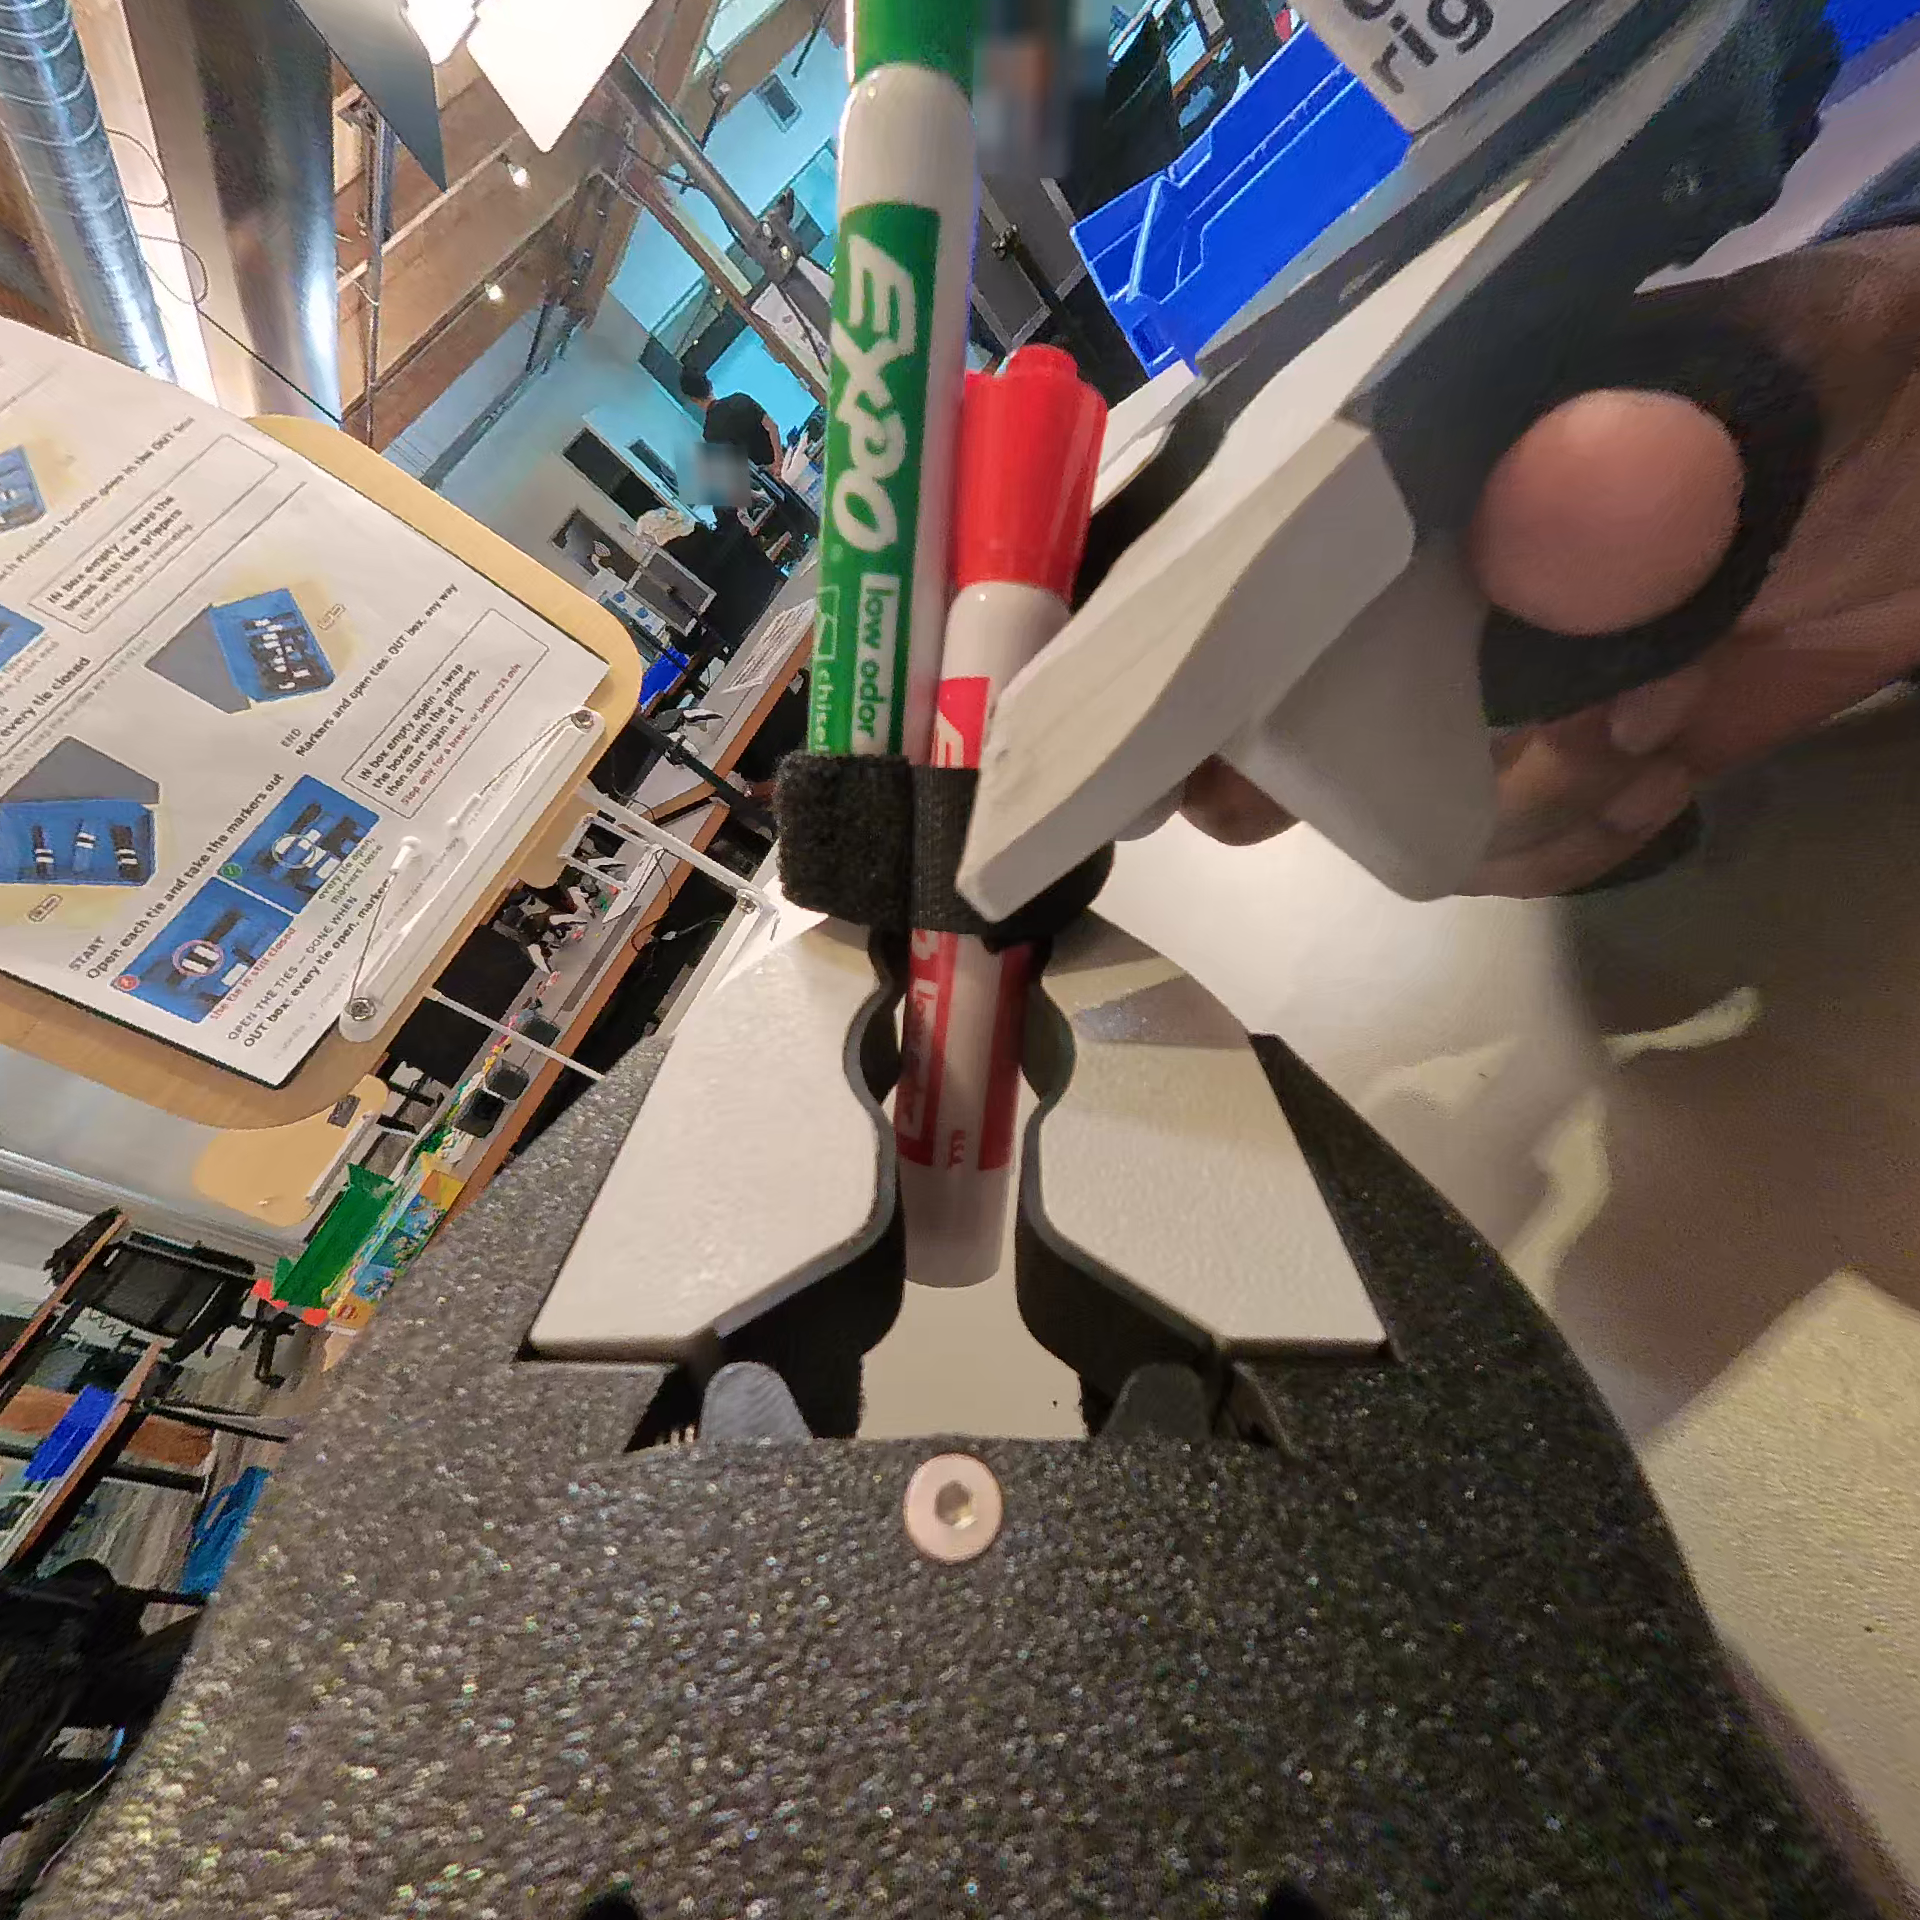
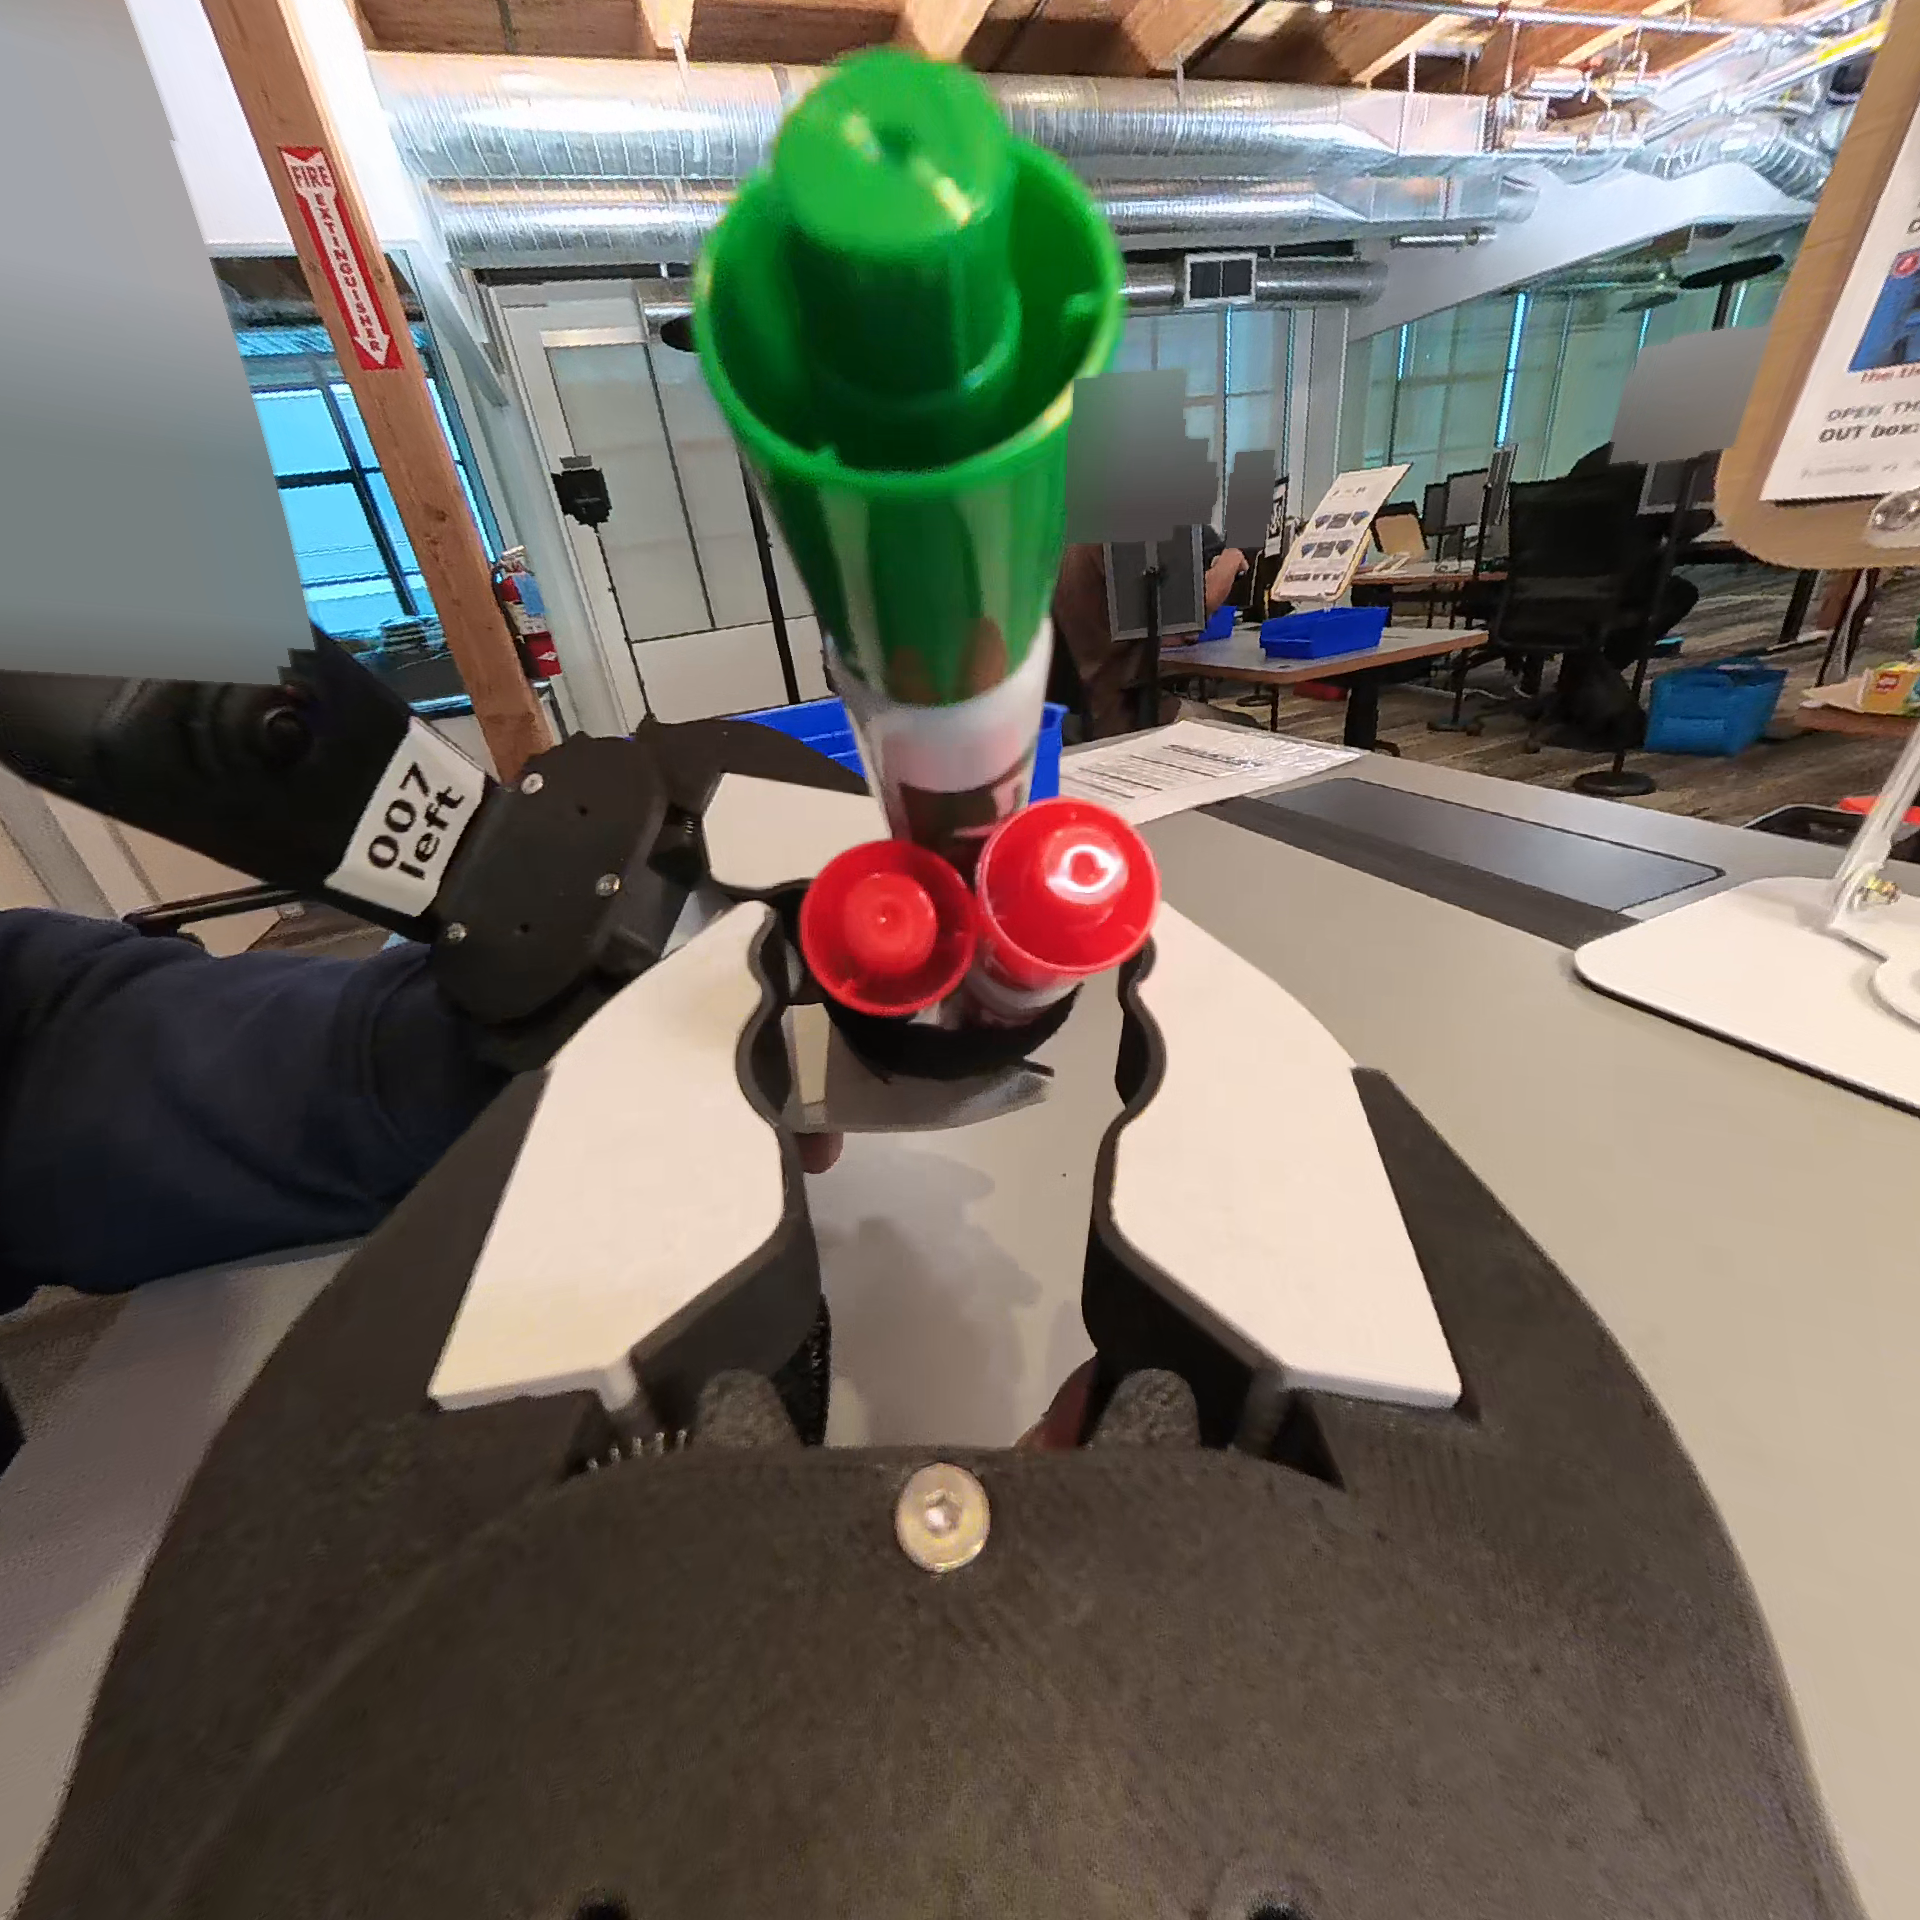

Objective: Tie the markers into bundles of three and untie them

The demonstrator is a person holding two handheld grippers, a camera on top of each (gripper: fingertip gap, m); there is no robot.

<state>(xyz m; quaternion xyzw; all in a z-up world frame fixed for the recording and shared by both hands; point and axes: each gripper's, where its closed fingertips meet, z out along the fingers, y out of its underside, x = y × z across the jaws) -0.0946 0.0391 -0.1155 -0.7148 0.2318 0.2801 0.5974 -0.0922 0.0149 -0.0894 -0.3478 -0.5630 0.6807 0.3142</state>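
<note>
A bundle of three markers is held upright in the air: a green marker and two red markers. A black hook-and-loop strap wraps their middle. My left gripper is shut on the lower barrel of a red marker; it also shows in the right wrist view. My right gripper closes on both sides of the bundle at the strap, with the caps pointing at its camera. One of its white fingers lies against the strap.
An instruction board on a stand is at the left, and its white base sits on the grey table. A paper sheet and a blue bin lie beyond the bundle. A hand holds the right gripper. The tips of both grippers are at nearly the same place.
</note>
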